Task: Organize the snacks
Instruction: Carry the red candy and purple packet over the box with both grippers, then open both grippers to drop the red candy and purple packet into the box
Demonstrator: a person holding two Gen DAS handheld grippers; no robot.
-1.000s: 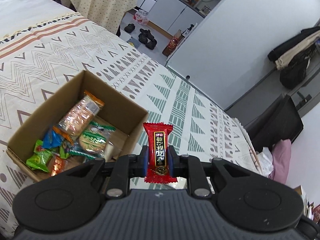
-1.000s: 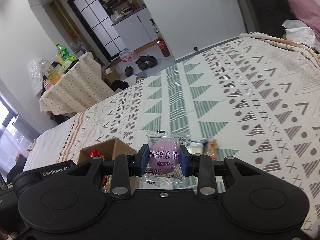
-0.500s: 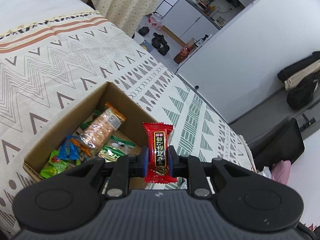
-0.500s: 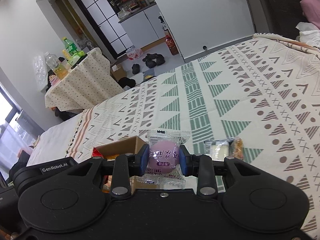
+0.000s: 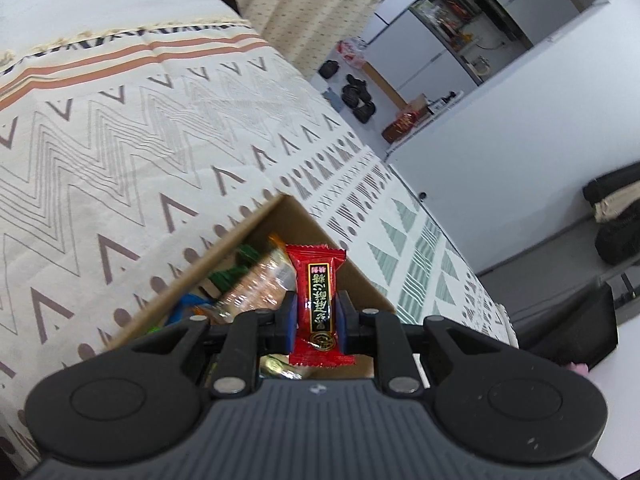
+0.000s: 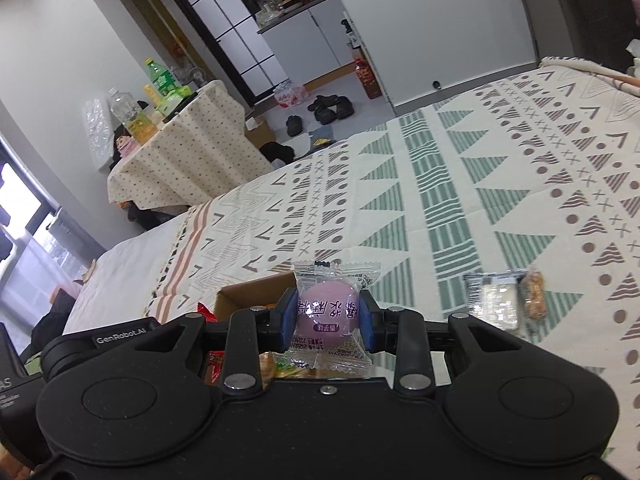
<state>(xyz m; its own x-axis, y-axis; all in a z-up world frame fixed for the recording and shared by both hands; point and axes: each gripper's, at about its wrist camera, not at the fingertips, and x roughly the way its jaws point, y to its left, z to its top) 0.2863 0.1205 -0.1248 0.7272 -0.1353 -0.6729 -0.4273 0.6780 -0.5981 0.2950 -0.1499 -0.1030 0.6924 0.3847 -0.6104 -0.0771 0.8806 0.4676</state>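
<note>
— Both grippers have drifted nearer the open brown cardboard box (image 5: 256, 248) on the bed.

— Left gripper (image 5: 316, 316) pinches a red candy wrapper (image 5: 318, 300) above it; right gripper (image 6: 328, 316) clamps a clear-wrapped purple ball sweet (image 6: 328, 312), probably to drop in.

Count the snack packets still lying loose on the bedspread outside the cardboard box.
2, side by side on the bedspread right of the right gripper: a clear packet and an orange-brown packet. The gripper bodies may hide others.
</note>
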